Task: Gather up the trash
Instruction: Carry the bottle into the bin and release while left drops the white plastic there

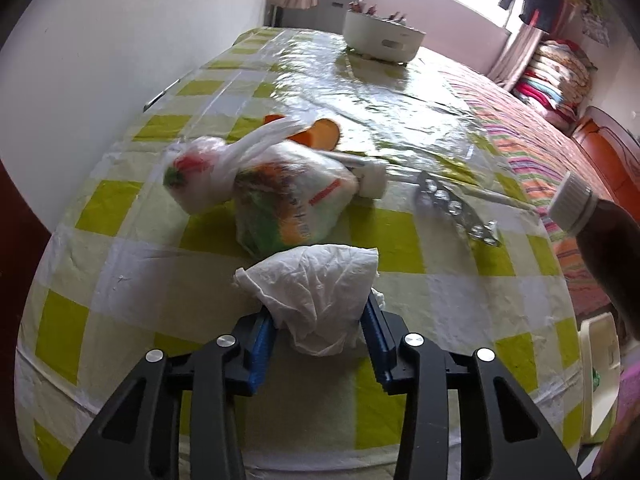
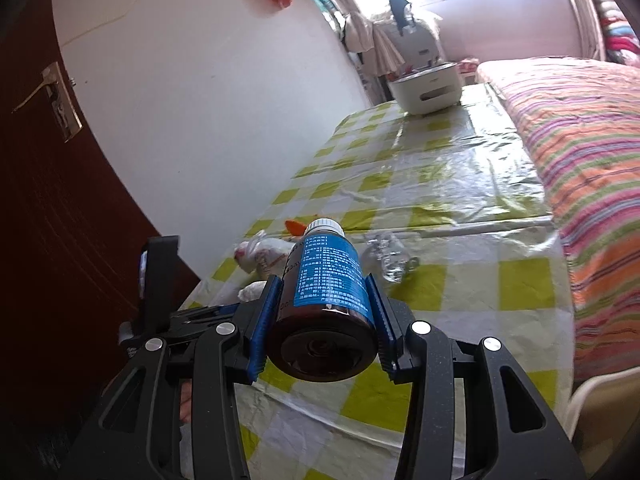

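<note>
My left gripper (image 1: 320, 308) is shut on a crumpled white tissue (image 1: 316, 276), low over the green-checked tablecloth (image 1: 120, 240). Just beyond it lies a knotted plastic bag (image 1: 280, 200) with printed wrappers inside. Behind the bag sit an orange peel (image 1: 320, 132) and a small white piece (image 1: 374, 184), and to the right a silver blister pack (image 1: 452, 208). My right gripper (image 2: 323, 284) is shut on a brown bottle (image 2: 332, 264) with a blue label and white cap, held above the table's near edge. That bottle (image 1: 600, 232) also shows at the right of the left wrist view.
A white rice cooker (image 2: 428, 88) stands at the table's far end. A bed with a striped cover (image 2: 580, 160) runs along the right side. A white wall and a dark door (image 2: 40, 200) are on the left. A cream plastic object (image 1: 600, 372) sits below the table's right corner.
</note>
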{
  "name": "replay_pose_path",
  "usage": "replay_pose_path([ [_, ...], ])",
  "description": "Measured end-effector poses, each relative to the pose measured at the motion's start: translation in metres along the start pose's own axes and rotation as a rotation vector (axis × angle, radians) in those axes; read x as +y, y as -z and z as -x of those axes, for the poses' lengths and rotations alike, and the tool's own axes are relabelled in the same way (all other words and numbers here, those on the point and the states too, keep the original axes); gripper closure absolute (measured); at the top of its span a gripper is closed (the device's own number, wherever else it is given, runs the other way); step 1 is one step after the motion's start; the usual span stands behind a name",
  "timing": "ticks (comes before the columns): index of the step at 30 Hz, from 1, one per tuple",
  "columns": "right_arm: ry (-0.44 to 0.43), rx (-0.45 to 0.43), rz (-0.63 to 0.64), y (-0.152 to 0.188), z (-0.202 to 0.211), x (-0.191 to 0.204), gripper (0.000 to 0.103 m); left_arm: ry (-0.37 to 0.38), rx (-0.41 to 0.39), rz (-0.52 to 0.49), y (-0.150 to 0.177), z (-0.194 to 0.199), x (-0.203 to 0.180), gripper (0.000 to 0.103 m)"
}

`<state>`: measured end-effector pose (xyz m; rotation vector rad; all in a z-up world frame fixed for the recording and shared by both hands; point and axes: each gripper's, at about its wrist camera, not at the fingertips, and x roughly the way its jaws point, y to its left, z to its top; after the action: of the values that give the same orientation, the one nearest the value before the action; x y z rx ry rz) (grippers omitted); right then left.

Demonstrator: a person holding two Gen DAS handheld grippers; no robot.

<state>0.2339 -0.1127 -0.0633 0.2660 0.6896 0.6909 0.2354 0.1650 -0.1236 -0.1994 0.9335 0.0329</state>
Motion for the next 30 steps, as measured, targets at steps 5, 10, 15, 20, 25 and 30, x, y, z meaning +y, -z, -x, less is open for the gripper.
replay_pose_path([
  [5, 0.024, -0.021, -0.03, 0.003, 0.014, -0.012, 0.061, 0.015, -0.042, -0.057, 0.005, 0.012, -0.022, 0.065],
  [10, 0.063, -0.037, -0.054, 0.009, 0.027, -0.025, 0.061, 0.043, -0.054, -0.1, 0.011, 0.018, -0.045, 0.065],
  [15, 0.116, -0.066, -0.066, 0.015, 0.046, -0.039, 0.061, 0.079, -0.061, -0.138, 0.015, 0.022, -0.068, 0.064],
  [20, 0.156, -0.086, -0.105, 0.025, 0.065, -0.057, 0.061, 0.114, -0.068, -0.187, 0.021, 0.025, -0.096, 0.064],
  [25, 0.199, -0.12, -0.141, 0.031, 0.087, -0.075, 0.061, 0.149, -0.063, -0.229, 0.029, 0.026, -0.125, 0.064],
  [30, 0.252, -0.171, -0.185, 0.04, 0.117, -0.095, 0.061, 0.184, -0.071, -0.261, 0.036, 0.029, -0.148, 0.064],
])
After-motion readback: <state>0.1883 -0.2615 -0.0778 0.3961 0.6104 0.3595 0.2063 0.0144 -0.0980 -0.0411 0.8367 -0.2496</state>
